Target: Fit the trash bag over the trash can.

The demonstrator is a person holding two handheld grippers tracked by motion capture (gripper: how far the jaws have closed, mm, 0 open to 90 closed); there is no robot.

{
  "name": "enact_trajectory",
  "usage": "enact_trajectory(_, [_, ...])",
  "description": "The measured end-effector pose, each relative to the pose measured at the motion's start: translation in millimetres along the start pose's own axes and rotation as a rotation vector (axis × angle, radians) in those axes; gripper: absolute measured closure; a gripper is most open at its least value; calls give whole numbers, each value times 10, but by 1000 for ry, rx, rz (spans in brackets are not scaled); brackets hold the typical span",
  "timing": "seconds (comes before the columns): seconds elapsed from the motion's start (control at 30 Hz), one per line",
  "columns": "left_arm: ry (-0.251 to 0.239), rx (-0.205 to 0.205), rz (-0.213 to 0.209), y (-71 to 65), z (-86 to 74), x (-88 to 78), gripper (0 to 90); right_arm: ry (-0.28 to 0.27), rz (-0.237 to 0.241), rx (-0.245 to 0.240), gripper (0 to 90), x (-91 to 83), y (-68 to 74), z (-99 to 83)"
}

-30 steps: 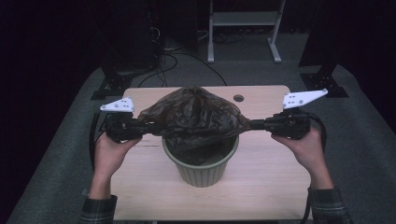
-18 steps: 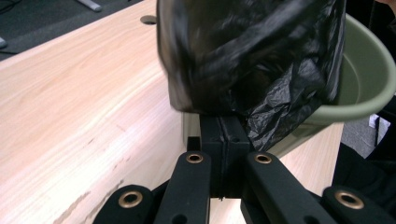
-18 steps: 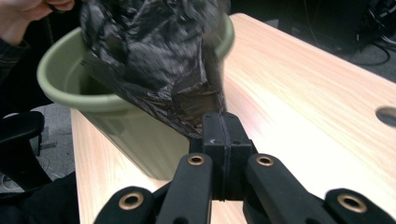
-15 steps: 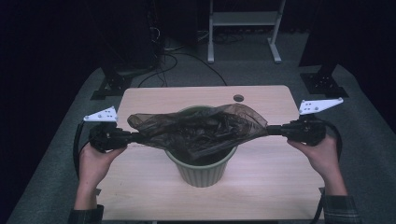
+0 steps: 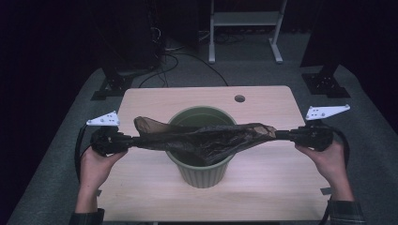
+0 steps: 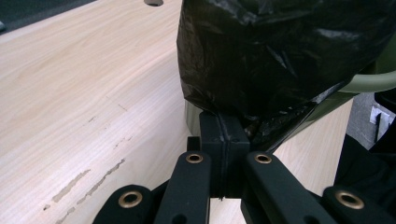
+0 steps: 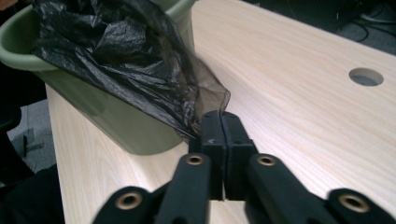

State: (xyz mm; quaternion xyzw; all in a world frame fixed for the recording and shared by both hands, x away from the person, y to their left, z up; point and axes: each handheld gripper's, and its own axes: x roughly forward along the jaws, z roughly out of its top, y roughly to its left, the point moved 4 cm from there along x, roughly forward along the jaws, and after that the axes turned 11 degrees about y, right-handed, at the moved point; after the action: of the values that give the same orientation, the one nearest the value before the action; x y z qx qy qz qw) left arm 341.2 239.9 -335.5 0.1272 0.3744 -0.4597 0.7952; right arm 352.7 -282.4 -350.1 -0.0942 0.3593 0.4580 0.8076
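High view, your left gripper (image 5: 133,140) and right gripper (image 5: 281,135) each clamped tight on an end of the black bin bag (image 5: 202,139), stretched flat across the green bin (image 5: 202,171), sagging into its mouth.

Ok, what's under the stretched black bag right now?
The green bin stands under the black bag, which sags into its mouth. The bin's far rim and some inner wall show behind the bag; its bottom is covered, so any contents cannot be seen.

No readable text, labels or signs — anywhere
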Motion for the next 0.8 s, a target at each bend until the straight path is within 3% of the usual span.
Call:
enact_trajectory(0.1, [-50,8,11,-27,45,-112,716,-34,4,-3,762,-54,9,46])
enact_trajectory(0.33, [-85,58,10,-171,181,-383,543,-96,19,-21,656,-192,80,203])
enact_trajectory(0.6, [-126,145,35,-360,582,-640,448,-138,18,-74,575,-250,225,474])
enact_trajectory(0.8, [-116,197,40,-432,925,-585,431,-149,25,-104,547,-204,304,631])
